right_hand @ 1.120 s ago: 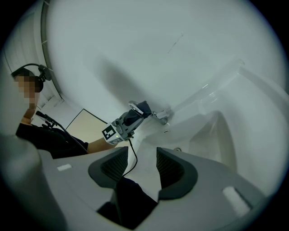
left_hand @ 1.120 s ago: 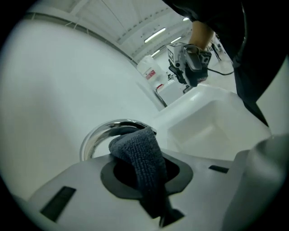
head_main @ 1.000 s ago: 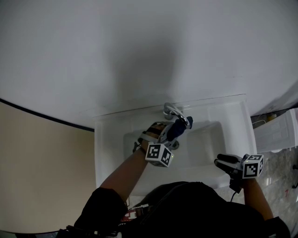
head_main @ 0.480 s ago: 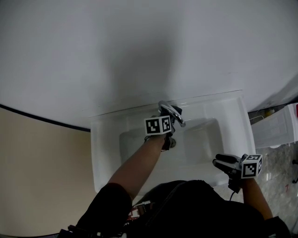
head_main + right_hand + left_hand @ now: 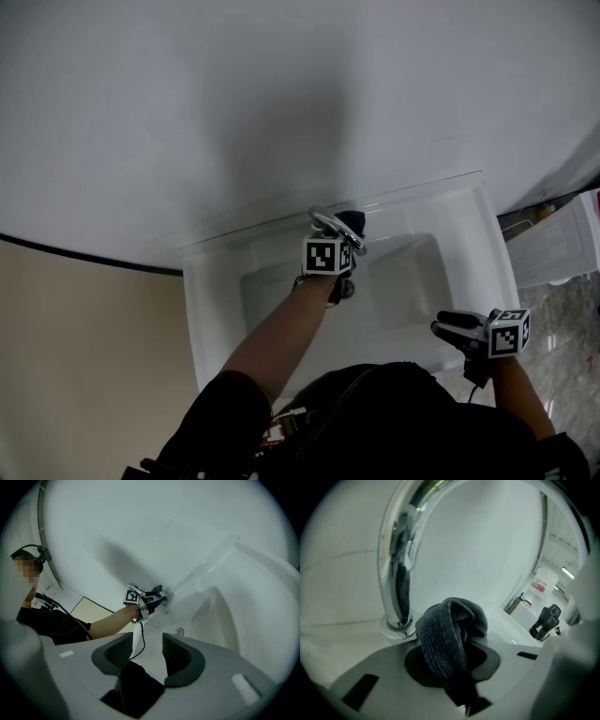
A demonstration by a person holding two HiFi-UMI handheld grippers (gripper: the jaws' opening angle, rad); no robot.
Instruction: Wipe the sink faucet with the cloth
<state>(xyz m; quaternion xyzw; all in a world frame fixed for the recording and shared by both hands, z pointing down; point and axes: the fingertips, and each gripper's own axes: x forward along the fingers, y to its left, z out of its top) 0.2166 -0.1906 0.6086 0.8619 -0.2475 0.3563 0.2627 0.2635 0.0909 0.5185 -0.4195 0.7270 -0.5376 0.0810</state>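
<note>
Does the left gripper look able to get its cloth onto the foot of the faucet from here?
Probably yes. The left gripper is shut on the cloth, the foot of the faucet stands just beyond it with nothing between, and the right gripper is off at a corner of the sink.

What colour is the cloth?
The cloth is dark grey-blue, with a ribbed weave; the left gripper view shows it best.

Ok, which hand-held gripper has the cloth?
The left hand-held gripper, by the faucet, clamps the cloth; the right hand-held gripper is open and empty at the sink front.
</note>
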